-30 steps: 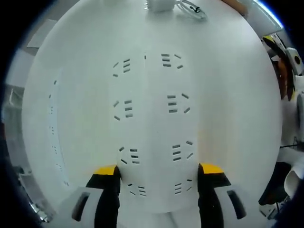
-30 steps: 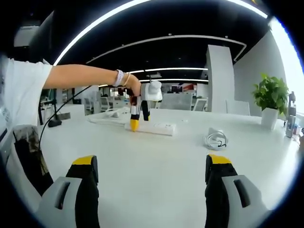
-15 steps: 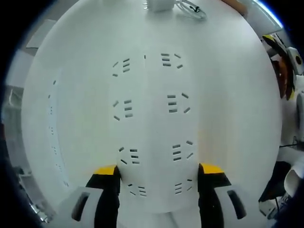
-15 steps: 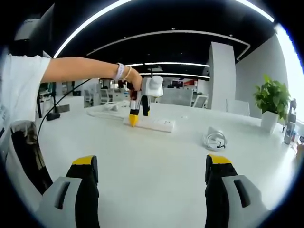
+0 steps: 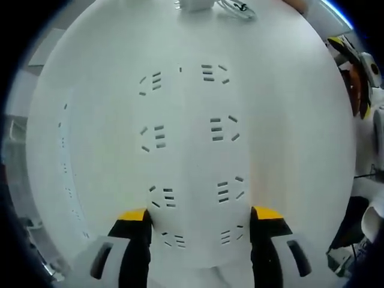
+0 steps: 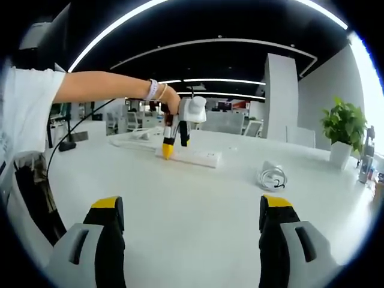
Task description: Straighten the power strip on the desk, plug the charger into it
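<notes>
A white power strip (image 5: 192, 138) with two rows of sockets lies on the white desk (image 5: 288, 150), running straight away from the camera in the left gripper view. My left gripper (image 5: 199, 215) straddles its near end, jaws pressed against both sides. From the right gripper view that left gripper (image 6: 171, 147) points down onto the left end of the power strip (image 6: 195, 158), held by a person's hand. The white charger with its coiled cable (image 6: 273, 175) lies to the right of the strip, also seen beyond the strip's far end as the charger (image 5: 198, 5). My right gripper (image 6: 189, 210) hovers open over bare desk, holding nothing.
A potted plant (image 6: 343, 123) and a bottle (image 6: 367, 150) stand at the desk's far right. A second white strip with cords (image 6: 135, 144) and a black cable (image 6: 69, 153) lie at the back left. The person's arm (image 6: 102, 90) reaches across from the left.
The left gripper view has drifted slightly, so the strip and charger sit a little higher in the picture. The right gripper view has tilted a touch. Both grips are unchanged.
</notes>
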Motion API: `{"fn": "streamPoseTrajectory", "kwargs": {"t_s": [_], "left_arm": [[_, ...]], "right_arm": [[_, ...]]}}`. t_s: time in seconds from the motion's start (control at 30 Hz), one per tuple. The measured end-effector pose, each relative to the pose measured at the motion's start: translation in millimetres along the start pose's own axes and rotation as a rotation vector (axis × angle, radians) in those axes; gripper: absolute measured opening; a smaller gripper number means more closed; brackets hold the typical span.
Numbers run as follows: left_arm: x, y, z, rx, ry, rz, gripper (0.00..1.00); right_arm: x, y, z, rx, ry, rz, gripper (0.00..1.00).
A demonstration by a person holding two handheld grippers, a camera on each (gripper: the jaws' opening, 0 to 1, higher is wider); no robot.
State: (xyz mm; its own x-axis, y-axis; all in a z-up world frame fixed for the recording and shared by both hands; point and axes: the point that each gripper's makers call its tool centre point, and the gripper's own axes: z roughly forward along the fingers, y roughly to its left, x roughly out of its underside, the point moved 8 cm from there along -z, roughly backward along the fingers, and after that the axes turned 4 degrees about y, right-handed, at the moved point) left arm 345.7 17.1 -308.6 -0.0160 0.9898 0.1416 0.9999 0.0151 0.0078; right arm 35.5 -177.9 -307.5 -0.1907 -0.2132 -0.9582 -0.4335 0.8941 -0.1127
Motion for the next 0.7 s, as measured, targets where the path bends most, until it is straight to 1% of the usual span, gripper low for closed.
{"fn": "streamPoseTrajectory", "kwargs": {"t_s": [0.7], "left_arm": [[3.1,0.8,0.2,0.001,0.011,-0.014,0.68]], "right_arm": [[0.0,-1.3,-0.6,0.001,-0.01,0.009,0.93]]}}
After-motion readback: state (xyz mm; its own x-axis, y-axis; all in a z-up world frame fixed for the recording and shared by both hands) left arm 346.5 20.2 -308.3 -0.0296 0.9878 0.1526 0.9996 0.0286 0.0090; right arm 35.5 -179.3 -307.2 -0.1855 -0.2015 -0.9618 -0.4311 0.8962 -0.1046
